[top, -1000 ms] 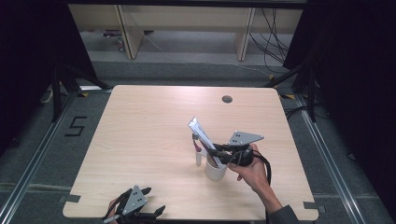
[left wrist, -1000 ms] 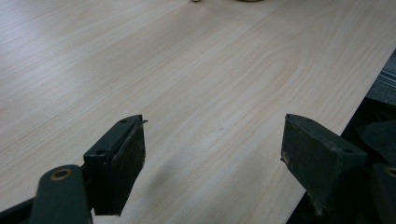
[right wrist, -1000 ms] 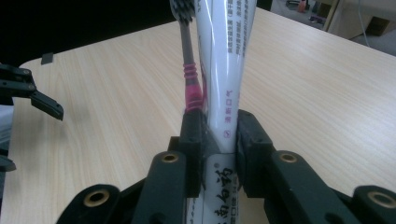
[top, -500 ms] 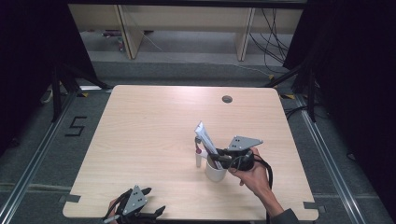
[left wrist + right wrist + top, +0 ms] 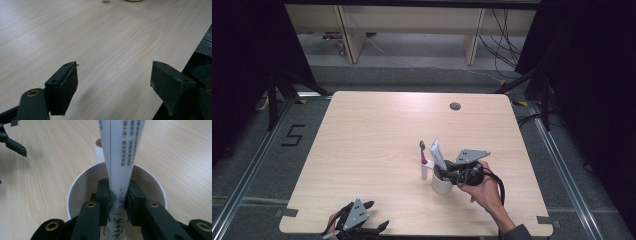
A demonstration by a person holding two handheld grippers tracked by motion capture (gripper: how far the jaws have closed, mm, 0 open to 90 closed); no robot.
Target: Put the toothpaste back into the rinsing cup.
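Observation:
A white cup (image 5: 441,186) stands on the wooden table (image 5: 377,130), right of its middle and toward the near edge. My right gripper (image 5: 451,173) is shut on a white toothpaste tube (image 5: 437,155). The tube rises steeply out of the cup with its capped end down. In the right gripper view the pads (image 5: 103,192) pinch the tube (image 5: 122,150) inside the cup's rim (image 5: 75,185). A toothbrush (image 5: 423,159) stands upright just left of the cup. My left gripper (image 5: 376,215) rests open at the table's near edge, with nothing between its jaws (image 5: 113,80).
A round cable hole (image 5: 455,106) lies near the table's far edge. The table's near edge runs beside the left gripper's right pad (image 5: 170,85). Dark floor, rails and shelving surround the table.
The tube's top has swung to the right and come lower, so the tube stands steeper in the cup. The right hand shifted slightly with it. The left gripper has not moved.

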